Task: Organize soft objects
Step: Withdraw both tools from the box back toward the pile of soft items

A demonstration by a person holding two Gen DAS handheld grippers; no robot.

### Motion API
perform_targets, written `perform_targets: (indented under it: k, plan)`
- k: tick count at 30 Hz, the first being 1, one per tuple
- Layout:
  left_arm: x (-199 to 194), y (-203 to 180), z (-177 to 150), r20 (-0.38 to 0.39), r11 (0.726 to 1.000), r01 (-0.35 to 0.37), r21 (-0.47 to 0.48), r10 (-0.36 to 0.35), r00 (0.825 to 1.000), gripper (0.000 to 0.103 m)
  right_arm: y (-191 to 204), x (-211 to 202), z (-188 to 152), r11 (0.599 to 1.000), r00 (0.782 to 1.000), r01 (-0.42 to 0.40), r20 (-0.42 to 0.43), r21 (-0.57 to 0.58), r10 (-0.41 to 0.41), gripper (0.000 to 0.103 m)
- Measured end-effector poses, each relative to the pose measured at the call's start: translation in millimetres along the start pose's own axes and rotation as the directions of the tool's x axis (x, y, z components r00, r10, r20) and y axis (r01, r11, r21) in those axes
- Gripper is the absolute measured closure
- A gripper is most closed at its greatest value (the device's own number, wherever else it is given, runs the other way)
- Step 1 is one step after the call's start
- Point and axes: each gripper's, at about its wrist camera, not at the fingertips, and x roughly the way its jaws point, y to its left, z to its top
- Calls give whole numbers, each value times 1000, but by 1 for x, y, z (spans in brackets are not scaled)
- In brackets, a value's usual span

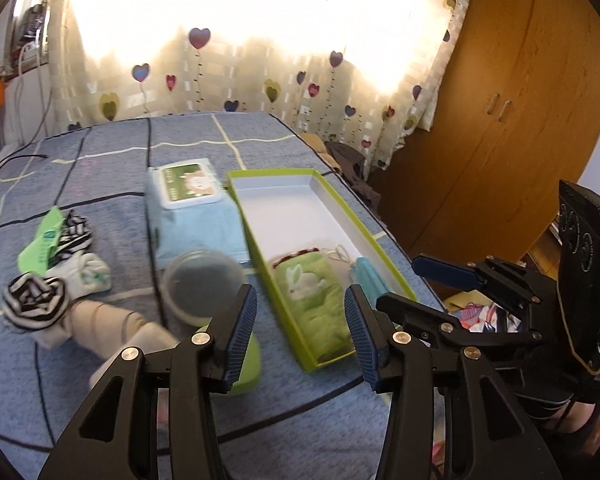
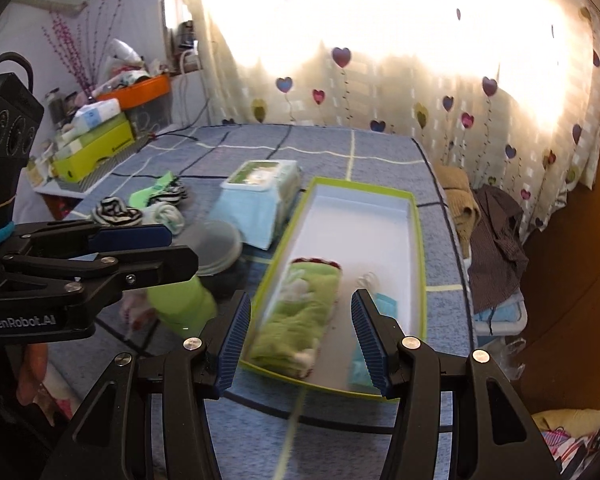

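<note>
A long green box [image 1: 296,220] [image 2: 352,232] lies open on the blue bedspread. At its near end lie a green rabbit towel [image 1: 312,292] [image 2: 296,312] and a blue face mask [image 1: 368,276] [image 2: 386,305]. My left gripper [image 1: 300,336] hovers open above the box's near end, nothing between its pads. My right gripper [image 2: 302,342] is open too, raised over the towel without touching it. Left of the box lie a striped sock roll [image 1: 34,300] [image 2: 114,210], a white sock bundle [image 1: 84,272] [image 2: 166,216] and pale socks [image 1: 112,324].
A wipes pack [image 1: 186,180] [image 2: 264,174] sits on a folded blue cloth [image 1: 200,232]. A clear-lidded green tub [image 1: 204,284] [image 2: 216,244] stands near the left gripper. A clothes pile [image 2: 492,232] and wooden wardrobe [image 1: 500,120] lie right of the bed; a cluttered shelf [image 2: 96,148] is left.
</note>
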Motion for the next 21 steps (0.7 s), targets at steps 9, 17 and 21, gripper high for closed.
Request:
perform_targets:
  k: [9,17,21]
  plan:
    - [-28,18,-19,34,998,-50,-26,51,998,56,37,-5,2,998,999,-38,6,-56,38,51]
    - [-43,40,-29,48,995,-77,-65,80,996,56,61,-1,3,993,997,-77,-4,-95,77,51]
    - [-48,47,-32,55,993,-90,-75,95,994,56,67,0,4,991,996,-87,-4,-104,87,51]
